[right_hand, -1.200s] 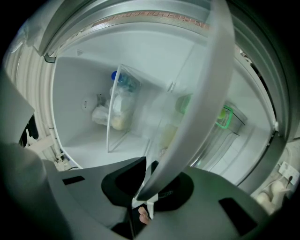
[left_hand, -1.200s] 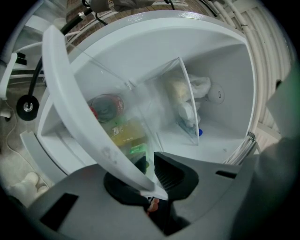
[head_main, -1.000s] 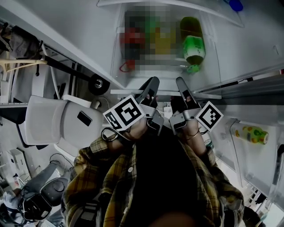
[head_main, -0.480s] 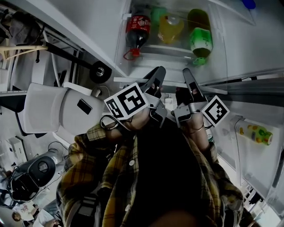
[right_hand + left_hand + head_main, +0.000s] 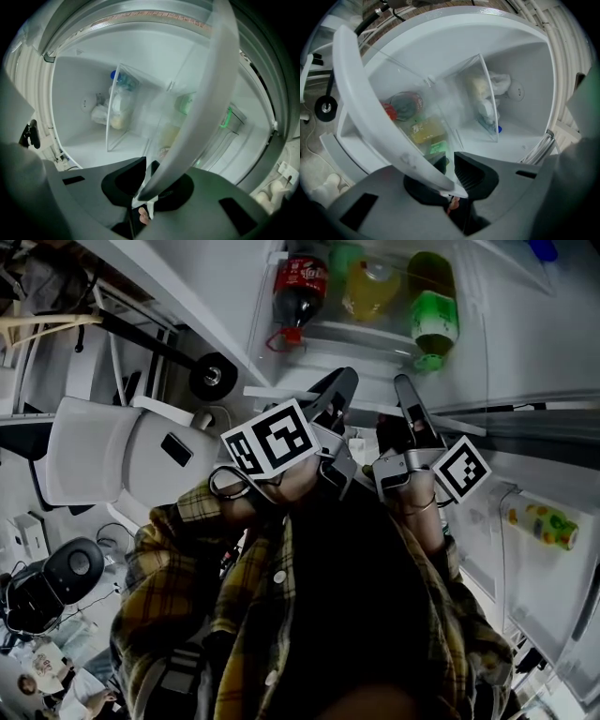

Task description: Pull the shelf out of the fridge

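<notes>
Left gripper point(image 5: 337, 382): I had it clenched on the shelf point(image 5: 272, 393) front trim.
Right gripper point(image 5: 406, 388): clenched on same trim, just right.
Cola bottle point(image 5: 298, 287): far left, beyond shelf.

Cola btl point(image 5: 302, 282) partly off-frame (top)

My head view is dim: the room is murky, my plaid shirt point(image 5: 173, 554) sinks nearly to black, and the white fridge point(image 5: 534, 334) is the brightest patch. Both gripper views bend hard toward dark round edges. The shelf rim point(image 5: 370, 117) smears softly up close, perhaps just out of focus.
</notes>
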`<act>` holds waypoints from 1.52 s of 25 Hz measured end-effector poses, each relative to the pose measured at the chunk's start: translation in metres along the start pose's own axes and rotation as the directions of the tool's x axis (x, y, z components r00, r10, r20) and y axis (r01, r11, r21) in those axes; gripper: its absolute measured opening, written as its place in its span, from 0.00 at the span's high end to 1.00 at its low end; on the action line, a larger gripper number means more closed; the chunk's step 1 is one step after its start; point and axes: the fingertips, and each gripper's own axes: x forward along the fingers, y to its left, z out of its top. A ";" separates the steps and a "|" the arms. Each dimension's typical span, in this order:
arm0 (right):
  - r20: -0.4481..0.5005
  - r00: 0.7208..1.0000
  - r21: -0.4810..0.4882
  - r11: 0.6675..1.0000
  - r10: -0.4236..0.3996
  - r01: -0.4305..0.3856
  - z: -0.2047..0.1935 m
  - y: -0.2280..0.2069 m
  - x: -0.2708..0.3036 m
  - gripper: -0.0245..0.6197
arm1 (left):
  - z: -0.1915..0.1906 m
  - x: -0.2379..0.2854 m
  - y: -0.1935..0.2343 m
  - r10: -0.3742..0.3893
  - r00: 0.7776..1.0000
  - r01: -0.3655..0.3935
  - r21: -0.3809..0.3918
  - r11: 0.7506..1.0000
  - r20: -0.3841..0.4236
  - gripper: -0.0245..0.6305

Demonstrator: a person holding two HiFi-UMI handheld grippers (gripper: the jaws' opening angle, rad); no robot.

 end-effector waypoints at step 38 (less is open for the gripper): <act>-0.017 1.000 0.033 0.999 -0.007 0.008 0.000 -0.008 0.000 0.88 | -0.007 0.004 0.005 -0.002 0.999 0.001 -0.031 1.000 -0.040 0.86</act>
